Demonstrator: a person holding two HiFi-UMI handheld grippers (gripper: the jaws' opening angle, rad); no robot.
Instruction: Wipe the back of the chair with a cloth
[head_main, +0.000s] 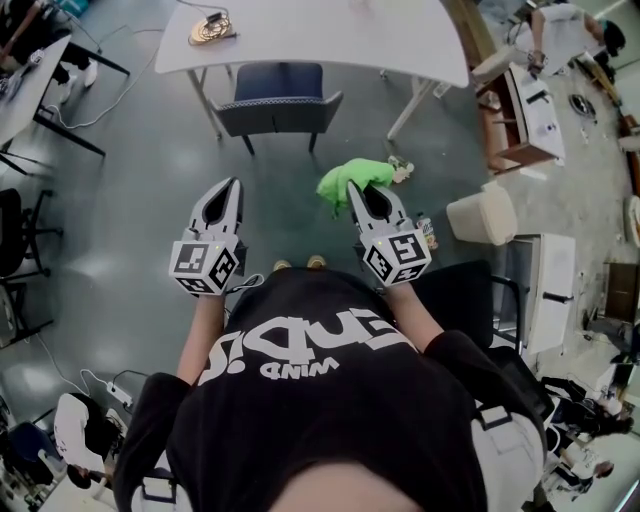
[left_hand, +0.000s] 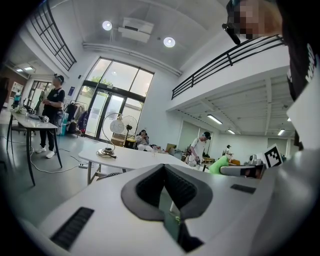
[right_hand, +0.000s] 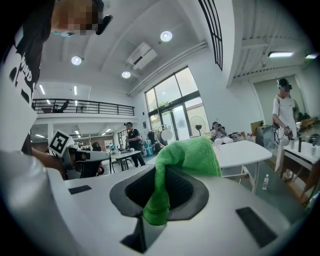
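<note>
Gripped a green cloth (right_hand: 186, 156) in the clenched jaws of the right gripper (right_hand: 167, 172), its bulk bunched over the tips. Held the left gripper (left_hand: 164, 170) with jaws pressed together, apparently on nothing. Held both side by side above the grey floor (head_main: 130, 200). Faced the blue chair (head_main: 278, 95) ahead, well apart from the cloth, pushed partly under the white counter (head_main: 400, 40).

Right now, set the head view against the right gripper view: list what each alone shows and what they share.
Head view only: the blue chair tucked under the white table, and the person's black shirt. Right gripper view only: ceiling lights, tall windows, and the right gripper with its jaws pinching the green cloth. Both: the cloth, the table and the left gripper.
</note>
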